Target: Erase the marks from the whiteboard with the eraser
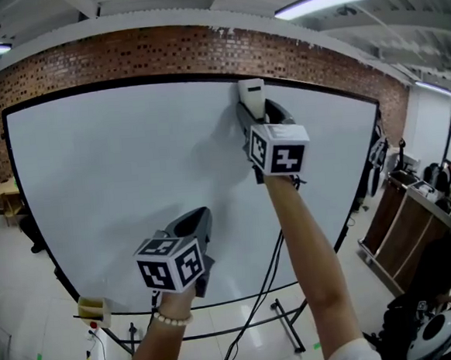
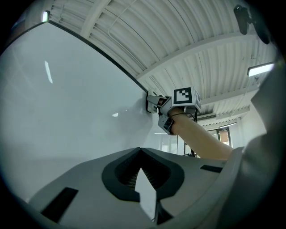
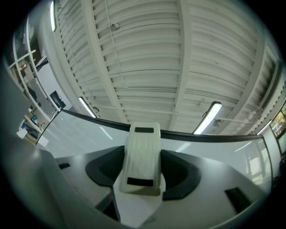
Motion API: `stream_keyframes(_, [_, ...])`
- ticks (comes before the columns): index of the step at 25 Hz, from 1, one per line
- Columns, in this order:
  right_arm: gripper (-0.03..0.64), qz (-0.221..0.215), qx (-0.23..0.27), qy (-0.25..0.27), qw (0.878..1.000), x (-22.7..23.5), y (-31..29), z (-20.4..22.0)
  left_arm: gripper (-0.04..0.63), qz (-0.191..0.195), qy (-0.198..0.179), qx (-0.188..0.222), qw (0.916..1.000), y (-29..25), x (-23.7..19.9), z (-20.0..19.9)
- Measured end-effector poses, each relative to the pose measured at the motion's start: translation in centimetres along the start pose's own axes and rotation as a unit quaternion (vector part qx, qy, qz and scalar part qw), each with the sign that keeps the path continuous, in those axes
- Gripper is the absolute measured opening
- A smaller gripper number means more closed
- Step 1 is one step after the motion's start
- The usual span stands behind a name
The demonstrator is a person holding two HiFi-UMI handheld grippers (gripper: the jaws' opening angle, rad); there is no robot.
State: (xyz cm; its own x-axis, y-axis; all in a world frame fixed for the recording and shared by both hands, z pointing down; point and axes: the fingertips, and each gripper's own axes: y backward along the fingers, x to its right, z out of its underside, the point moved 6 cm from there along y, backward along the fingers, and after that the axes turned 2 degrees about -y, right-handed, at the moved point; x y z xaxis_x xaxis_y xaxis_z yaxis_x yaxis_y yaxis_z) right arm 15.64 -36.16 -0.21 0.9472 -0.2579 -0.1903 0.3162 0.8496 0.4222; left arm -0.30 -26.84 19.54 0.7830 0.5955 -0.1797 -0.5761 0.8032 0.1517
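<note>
Whiteboard surface is seen framed in black and carried on a stand before a brick wall. The eraser is held flat to the whiteboard at its top edge, right of its middle, so that its upper end reaches the black frame. It is clamped lengthwise between the jaws of the right gripper, whose arm is stretched up from below the whiteboard's lower edge.

Broad white surface is left open to the left of the eraser and beneath it. A narrower stretch is left between it and the whiteboard's right edge.

The left gripper is held before the whiteboard's lower middle, well apart from the eraser. Its jaws are brought together at the tips and nothing is gripped between them. Whether the whiteboard is touched by it cannot be told.

A small yellow box is seen just outside the whiteboard's lower left corner, and a dark cable is hung below its bottom edge.
</note>
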Motion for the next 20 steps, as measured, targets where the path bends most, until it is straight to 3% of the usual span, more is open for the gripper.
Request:
stream_keyframes(13, [0.275, 0.028, -0.011, 0.010, 1.000, 15.7, 2.9, 2.4, -0.011, 0.023, 0.016, 0.007, 0.9996, -7.9, 8.5, 4.1])
stream_keyframes(20, [0.275, 0.060, -0.009, 0.014, 0.998, 24.3, 4.3, 3.5, -0.009, -0.004, 0.005, -0.020, 0.9998, -10.7, 10.5, 6.5])
